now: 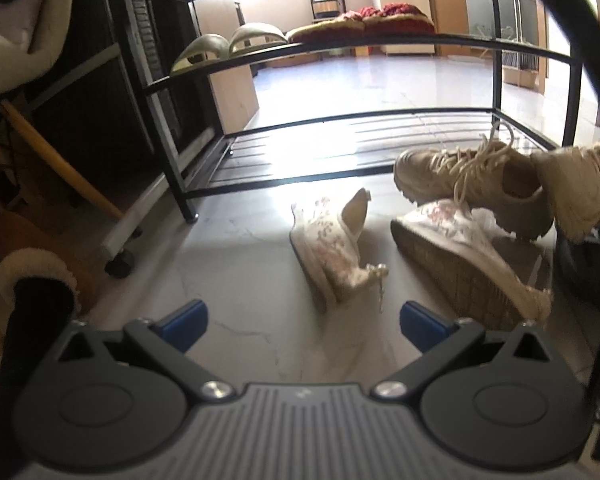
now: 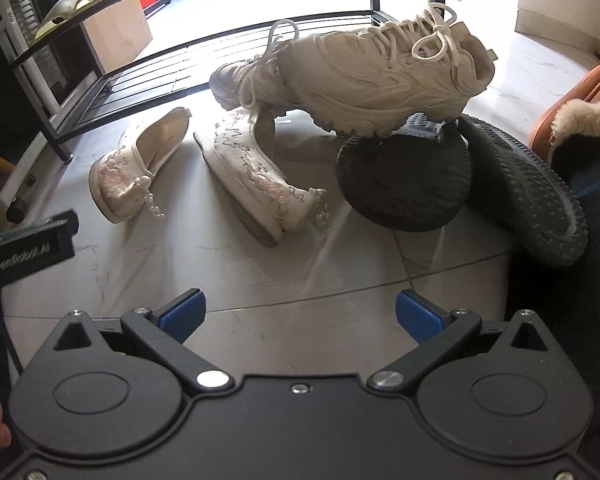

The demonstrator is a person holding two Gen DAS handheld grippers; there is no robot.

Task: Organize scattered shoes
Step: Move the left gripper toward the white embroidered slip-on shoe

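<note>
Beige sneakers (image 2: pixel 364 76) heaped beside embroidered flats (image 2: pixel 140 168); both tools (image 1: pixel 302 322) (image 2: pixel 298 314) apart, empty.

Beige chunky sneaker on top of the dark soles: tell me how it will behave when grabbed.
The beige chunky sneaker probably tips easily, perched on upturned black shoes. Its thick sole looks stiff. Loose laces may dangle and snag.

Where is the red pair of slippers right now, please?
In the left wrist view, the red slippers sit on the rack's middle shelf, right of the gold shoes.
</note>
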